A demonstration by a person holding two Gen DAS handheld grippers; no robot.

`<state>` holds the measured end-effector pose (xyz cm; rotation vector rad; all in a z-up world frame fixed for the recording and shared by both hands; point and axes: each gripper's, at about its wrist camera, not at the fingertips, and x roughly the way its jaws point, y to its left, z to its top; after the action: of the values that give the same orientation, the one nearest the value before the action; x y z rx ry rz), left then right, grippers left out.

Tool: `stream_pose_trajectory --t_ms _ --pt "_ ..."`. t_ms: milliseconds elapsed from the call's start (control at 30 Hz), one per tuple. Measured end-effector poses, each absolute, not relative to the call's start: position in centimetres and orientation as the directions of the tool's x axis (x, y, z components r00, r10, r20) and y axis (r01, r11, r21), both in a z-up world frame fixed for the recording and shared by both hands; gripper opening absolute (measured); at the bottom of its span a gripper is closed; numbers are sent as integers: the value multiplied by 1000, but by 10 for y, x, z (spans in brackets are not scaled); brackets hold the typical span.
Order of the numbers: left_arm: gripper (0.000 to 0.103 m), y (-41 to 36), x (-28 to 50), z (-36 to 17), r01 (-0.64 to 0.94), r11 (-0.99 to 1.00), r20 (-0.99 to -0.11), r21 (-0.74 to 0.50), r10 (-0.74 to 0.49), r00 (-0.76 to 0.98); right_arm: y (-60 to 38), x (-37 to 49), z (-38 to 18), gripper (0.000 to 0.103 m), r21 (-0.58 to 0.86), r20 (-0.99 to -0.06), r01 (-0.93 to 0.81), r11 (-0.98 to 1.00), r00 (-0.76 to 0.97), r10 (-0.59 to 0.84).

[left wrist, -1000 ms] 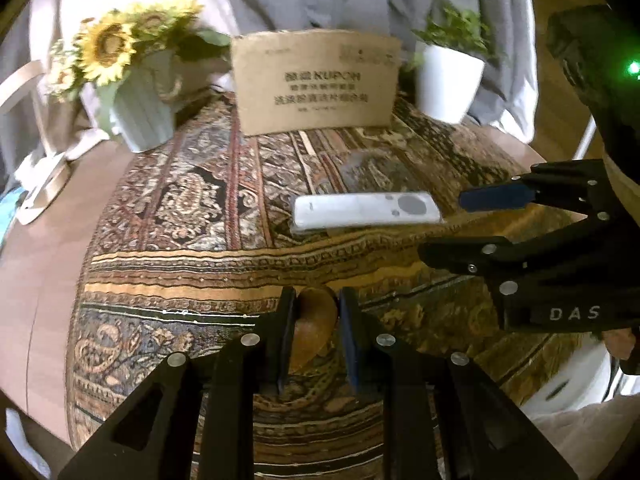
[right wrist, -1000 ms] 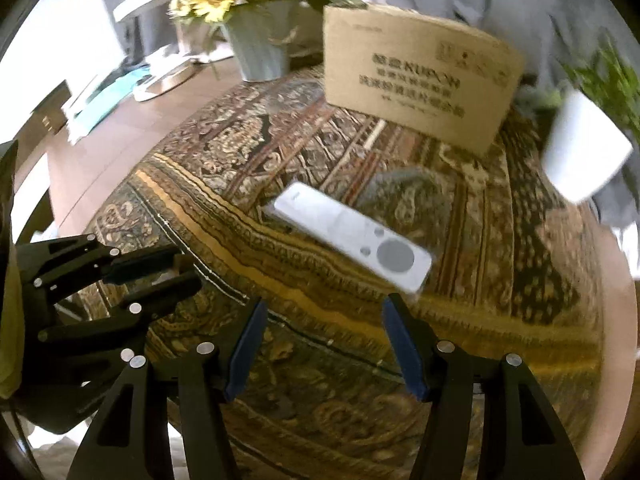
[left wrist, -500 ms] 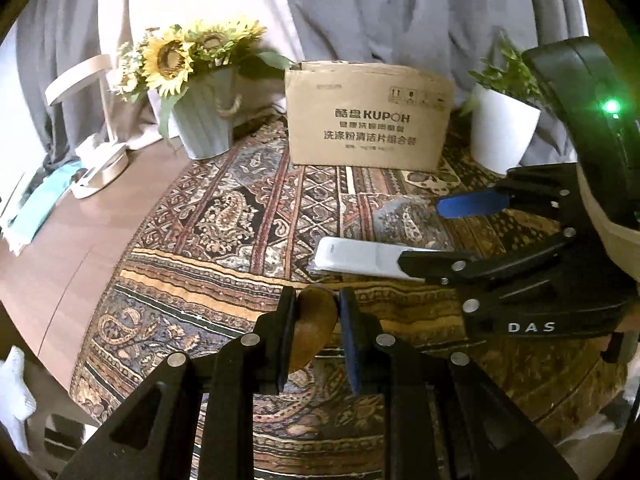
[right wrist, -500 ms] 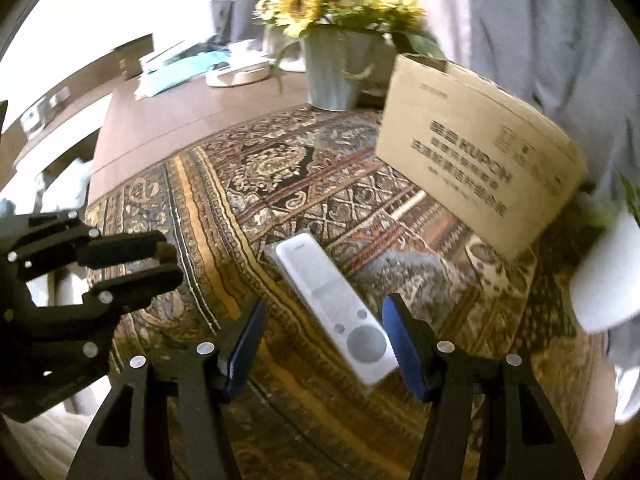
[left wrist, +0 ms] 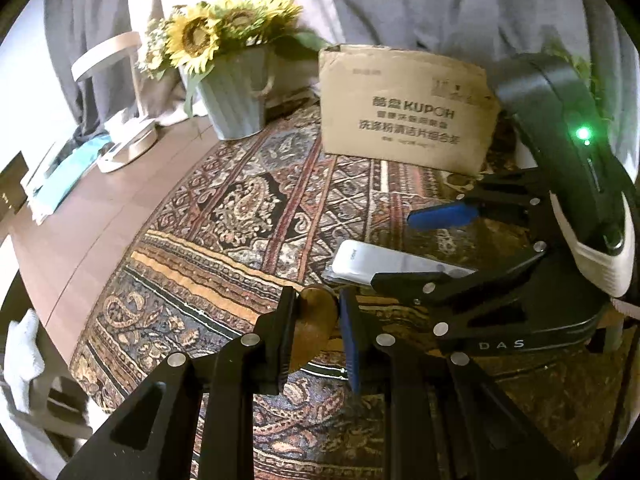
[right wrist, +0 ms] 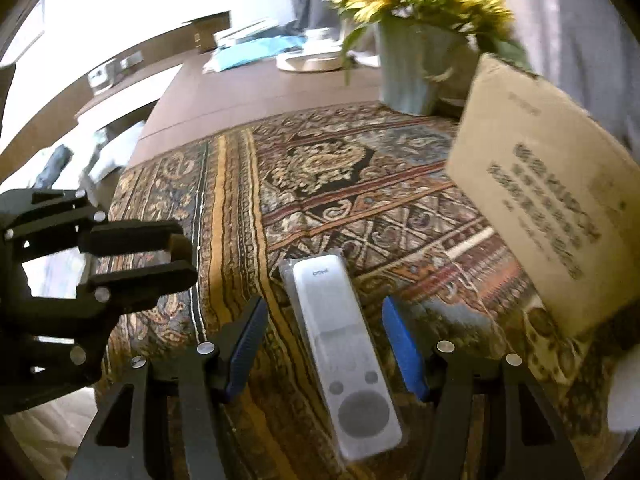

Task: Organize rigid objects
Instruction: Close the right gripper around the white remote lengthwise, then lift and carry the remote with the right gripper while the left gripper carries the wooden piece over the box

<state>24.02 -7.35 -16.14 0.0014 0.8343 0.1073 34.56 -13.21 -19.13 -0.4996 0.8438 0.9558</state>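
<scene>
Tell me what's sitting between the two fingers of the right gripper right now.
The white remote lies lengthwise between the open right gripper fingers, untouched, on the patterned cloth. The right wrist view shows it best.

Grey curtains (left wrist: 420, 4), wood table (left wrist: 92, 216), bright bkgd.

we see a lived-in home: a paisley cloth (left wrist: 248, 208) over a wooden desk (left wrist: 92, 216), sunflowers in a ribbed vase (left wrist: 234, 100), grey curtains (left wrist: 440, 4) behind, and a cardboard box (left wrist: 404, 120) of cleaning tablets.
</scene>
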Motion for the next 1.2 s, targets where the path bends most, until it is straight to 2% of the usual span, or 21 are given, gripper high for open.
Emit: stream_pose_trajectory --t_ms 400,733,1200 --pt "22 -81 254 -176 -133 988 -774 78 145 616 -132 365 -220 58 54 -823 -896 441 210 528" --pt "22 -81 255 -180 -149 986 -787 72 148 599 -137 367 -225 42 84 -810 -891 445 199 551" --pt "22 -85 254 -167 -145 987 -759 63 142 636 -155 367 -202 41 99 -786 -844 528 259 562"
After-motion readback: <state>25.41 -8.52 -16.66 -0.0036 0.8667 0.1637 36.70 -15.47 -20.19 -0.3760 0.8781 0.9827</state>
